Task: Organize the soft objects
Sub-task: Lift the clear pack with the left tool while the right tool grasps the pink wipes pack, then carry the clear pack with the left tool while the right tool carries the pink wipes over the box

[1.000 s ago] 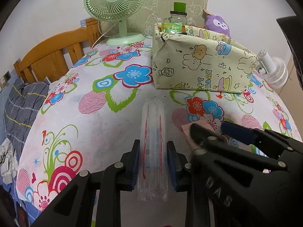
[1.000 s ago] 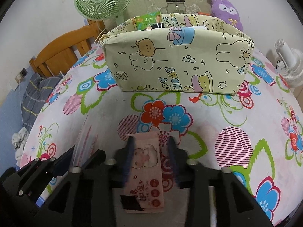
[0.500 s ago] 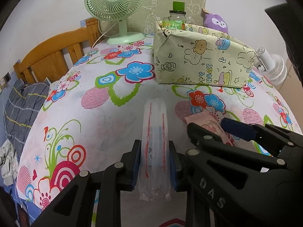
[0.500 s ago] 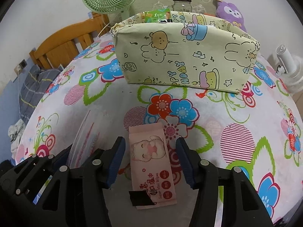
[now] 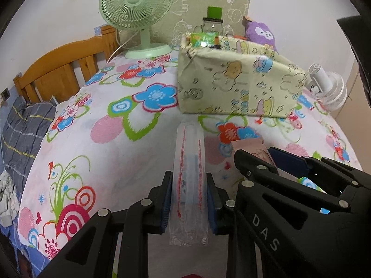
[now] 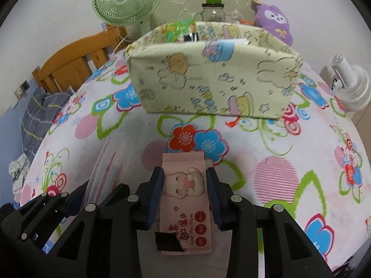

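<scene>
My left gripper (image 5: 188,180) is shut on a clear plastic packet with red stripes (image 5: 189,162), held above the floral tablecloth. My right gripper (image 6: 184,173) is shut on a pink wet-wipes pack with a cat drawing (image 6: 184,192). The right gripper's black body (image 5: 289,197) fills the lower right of the left wrist view, with the pink pack (image 5: 249,147) beside it. The clear packet (image 6: 104,169) shows at the left of the right wrist view. A cream cartoon-print fabric bin (image 6: 213,78), also in the left wrist view (image 5: 238,85), stands ahead of both grippers with a green packet inside.
A green desk fan (image 5: 136,11) and a glass jar with a green lid (image 5: 213,23) stand at the back. A purple plush (image 6: 276,23) sits behind the bin. A white fan (image 6: 350,85) lies at the right edge. A wooden headboard (image 5: 60,69) is beyond the left edge.
My right gripper has closed on the pink wipes pack, which it straddled open half a second ago. Both grippers have shifted slightly. The left keeps its hold on the clear packet.
</scene>
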### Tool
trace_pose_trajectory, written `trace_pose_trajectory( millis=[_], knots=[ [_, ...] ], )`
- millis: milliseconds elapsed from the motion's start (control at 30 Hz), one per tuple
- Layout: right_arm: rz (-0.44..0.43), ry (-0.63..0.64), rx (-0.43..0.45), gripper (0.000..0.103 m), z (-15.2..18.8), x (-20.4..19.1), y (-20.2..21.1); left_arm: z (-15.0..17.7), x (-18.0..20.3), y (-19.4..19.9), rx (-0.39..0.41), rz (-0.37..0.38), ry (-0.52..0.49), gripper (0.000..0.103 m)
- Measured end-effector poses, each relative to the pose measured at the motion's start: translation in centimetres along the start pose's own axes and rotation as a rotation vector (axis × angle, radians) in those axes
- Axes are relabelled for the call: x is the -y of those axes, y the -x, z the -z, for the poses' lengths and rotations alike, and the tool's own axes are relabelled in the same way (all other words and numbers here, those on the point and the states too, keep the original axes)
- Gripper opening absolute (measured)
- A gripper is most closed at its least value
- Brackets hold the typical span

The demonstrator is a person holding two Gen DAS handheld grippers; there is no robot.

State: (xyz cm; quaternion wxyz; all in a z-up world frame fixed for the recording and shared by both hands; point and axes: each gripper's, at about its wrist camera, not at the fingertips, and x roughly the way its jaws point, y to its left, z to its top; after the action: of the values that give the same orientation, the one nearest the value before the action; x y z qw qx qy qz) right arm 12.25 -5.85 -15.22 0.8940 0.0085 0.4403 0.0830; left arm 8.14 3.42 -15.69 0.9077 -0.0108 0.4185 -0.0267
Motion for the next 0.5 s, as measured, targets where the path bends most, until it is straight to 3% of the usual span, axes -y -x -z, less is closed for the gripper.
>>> trace_pose_trajectory(
  millis=[500],
  knots=[
    [0.04, -0.042, 0.088, 0.04, -2.0, 2.9, 3.6, -3.0, 3.1, 2.3, 0.083, 0.032, -0.033, 0.025]
  ],
)
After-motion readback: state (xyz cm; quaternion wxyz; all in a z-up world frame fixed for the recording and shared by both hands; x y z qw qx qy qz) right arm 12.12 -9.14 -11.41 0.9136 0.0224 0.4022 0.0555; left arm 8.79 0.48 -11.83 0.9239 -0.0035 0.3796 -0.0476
